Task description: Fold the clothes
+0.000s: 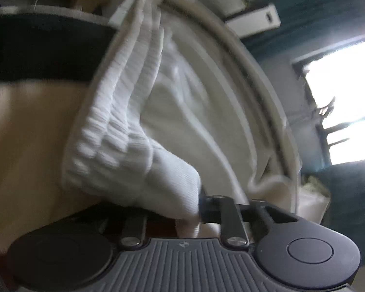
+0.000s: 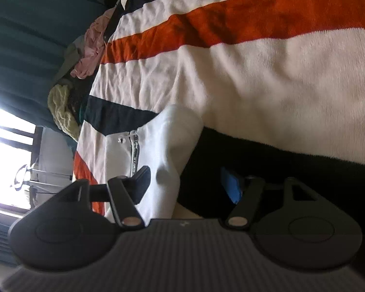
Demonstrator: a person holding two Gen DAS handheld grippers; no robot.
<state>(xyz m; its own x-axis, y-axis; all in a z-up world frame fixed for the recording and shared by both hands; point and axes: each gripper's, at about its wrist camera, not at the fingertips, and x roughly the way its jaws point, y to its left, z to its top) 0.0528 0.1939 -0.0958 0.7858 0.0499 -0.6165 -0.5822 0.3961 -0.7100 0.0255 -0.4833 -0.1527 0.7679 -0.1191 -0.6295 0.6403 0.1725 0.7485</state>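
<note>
A white ribbed garment [image 1: 124, 133] fills the left wrist view, hanging in bunched folds from my left gripper [image 1: 197, 209]. That gripper is shut on a fold of it, and one finger is buried in the cloth. In the right wrist view the white garment [image 2: 163, 141], with a zipper [image 2: 133, 150] along it, lies on the striped blanket [image 2: 255, 60]. My right gripper [image 2: 186, 187] stands open over that end. The cloth lies beside its left finger [image 2: 141, 182], and the blue-padded right finger [image 2: 231, 187] is apart from it.
The blanket has white, orange and black stripes. A heap of other clothes, pink [image 2: 90, 48] and pale yellow knit [image 2: 60, 112], sits at its far edge. Bright windows [image 1: 348, 97] [image 2: 7, 146], a dark green curtain and an air conditioner [image 1: 253, 19] lie beyond.
</note>
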